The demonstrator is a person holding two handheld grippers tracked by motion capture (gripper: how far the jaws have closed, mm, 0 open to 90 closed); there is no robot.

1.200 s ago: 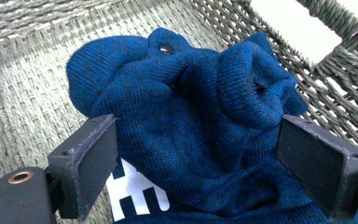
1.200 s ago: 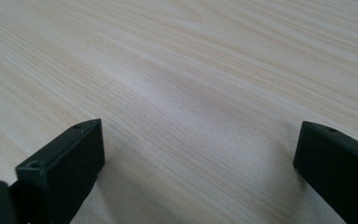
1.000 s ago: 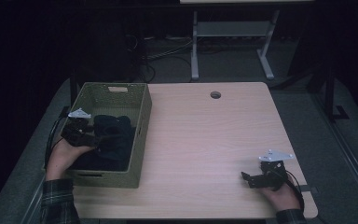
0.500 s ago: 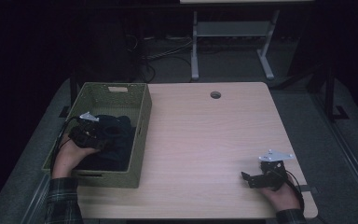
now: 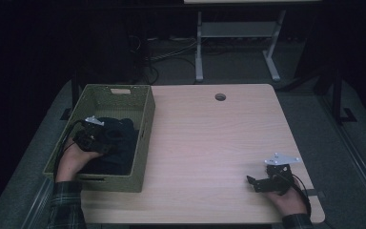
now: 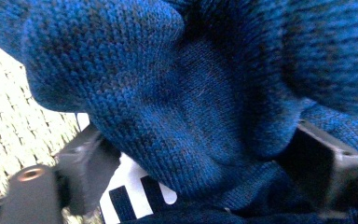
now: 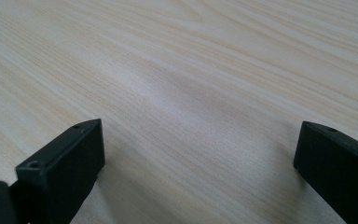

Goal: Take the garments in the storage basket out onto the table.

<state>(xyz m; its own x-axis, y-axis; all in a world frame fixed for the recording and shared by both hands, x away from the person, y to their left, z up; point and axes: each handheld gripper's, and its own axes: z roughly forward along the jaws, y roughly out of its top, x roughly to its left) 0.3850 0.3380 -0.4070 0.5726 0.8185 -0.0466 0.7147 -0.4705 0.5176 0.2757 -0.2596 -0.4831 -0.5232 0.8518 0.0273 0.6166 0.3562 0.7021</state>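
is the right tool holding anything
No, the right tool has its jaws wide apart over the bare wooden table, with nothing between them.

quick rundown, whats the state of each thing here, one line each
left tool: inside the basket, jaws just been closing around a fold of knit
blue knit garment: bunched in the basket, fold between the left tool's jaws
green woven basket: upright on the table's left edge
right tool: open, nothing between jaws, low over the table
wooden table: bare top
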